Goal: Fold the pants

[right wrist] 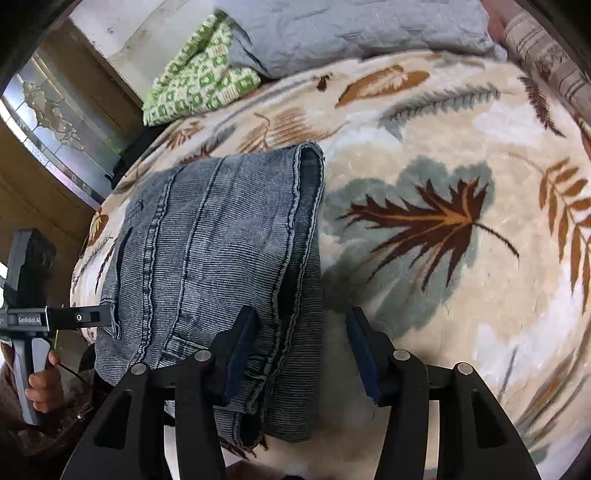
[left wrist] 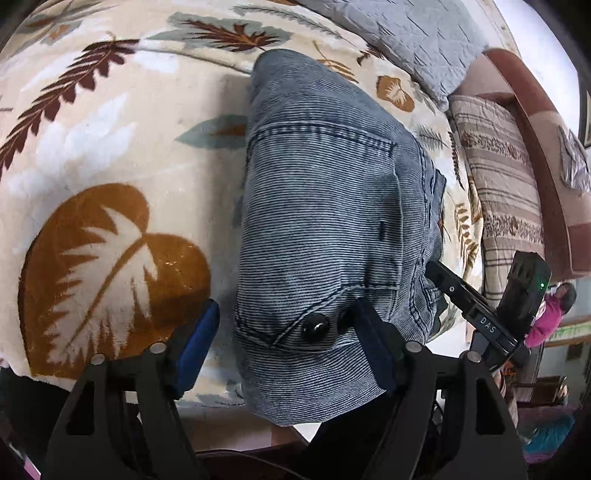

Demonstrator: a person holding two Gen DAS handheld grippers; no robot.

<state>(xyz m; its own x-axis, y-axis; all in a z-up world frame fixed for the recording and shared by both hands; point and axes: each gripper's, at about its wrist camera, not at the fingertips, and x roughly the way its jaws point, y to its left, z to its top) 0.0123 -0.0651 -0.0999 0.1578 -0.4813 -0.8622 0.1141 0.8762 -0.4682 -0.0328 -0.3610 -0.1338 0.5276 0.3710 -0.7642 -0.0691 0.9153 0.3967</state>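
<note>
1. The blue pants point(left wrist: 325, 206) lie folded in a bundle on the leaf blanket point(left wrist: 110, 155), at the bed's near edge.
2. The left gripper point(left wrist: 286, 347) has its jaws wide apart, with the pants' dark button point(left wrist: 315, 326) between them.
3. The right gripper point(right wrist: 301, 354) is wide too, holding nothing.
4. A grey pillow point(right wrist: 351, 33) and a green checked cloth point(right wrist: 199, 77) sit well behind the pants.

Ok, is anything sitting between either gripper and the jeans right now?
Nothing visible. The folded jeans lie on the leaf-print blanket, right at both grippers. The left gripper and right gripper are open, each with one finger over the denim.
</note>
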